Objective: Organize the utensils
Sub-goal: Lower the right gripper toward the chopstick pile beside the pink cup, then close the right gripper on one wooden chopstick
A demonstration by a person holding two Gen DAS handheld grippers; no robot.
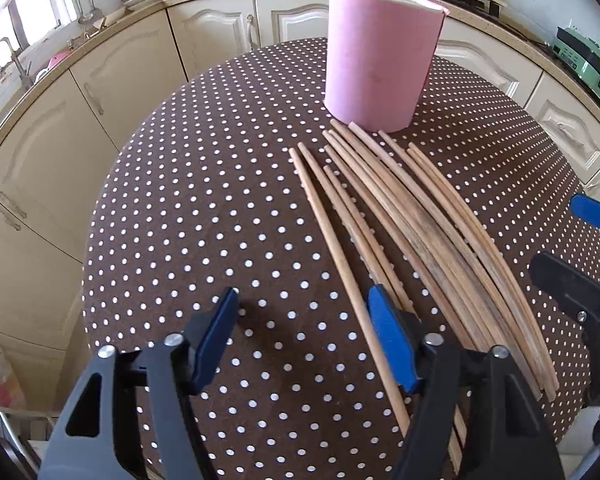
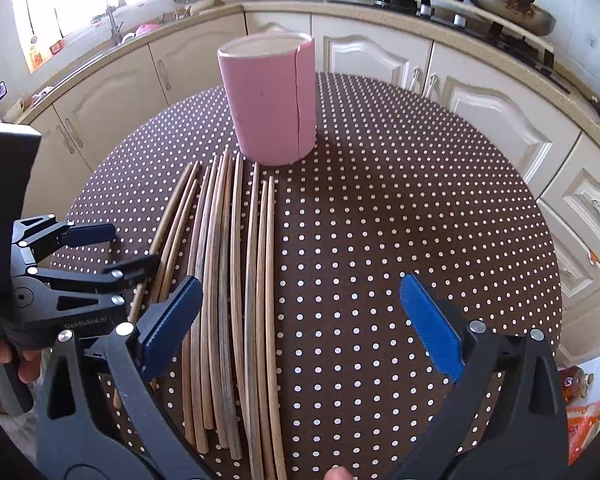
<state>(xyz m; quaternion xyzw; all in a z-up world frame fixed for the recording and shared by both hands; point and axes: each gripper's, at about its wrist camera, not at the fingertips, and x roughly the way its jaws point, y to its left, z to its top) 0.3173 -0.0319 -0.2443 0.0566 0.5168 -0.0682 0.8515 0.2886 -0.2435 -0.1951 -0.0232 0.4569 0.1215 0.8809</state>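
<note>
On the brown polka-dot tablecloth (image 2: pixel 380 208), every wooden chopstick (image 2: pixel 236 288) lay loose just near the upright pink cylindrical holder (image 2: pixel 270 104), none stowed yet, with the left gripper (image 1: pixel 304 336) and right gripper (image 2: pixel 300 320) both spread apart, empty.

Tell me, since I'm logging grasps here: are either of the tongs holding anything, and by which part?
Nothing is held. The left tongs stand open around one chopstick near its thick end, pads not pressing. The right tongs are open over the chopsticks.
</note>
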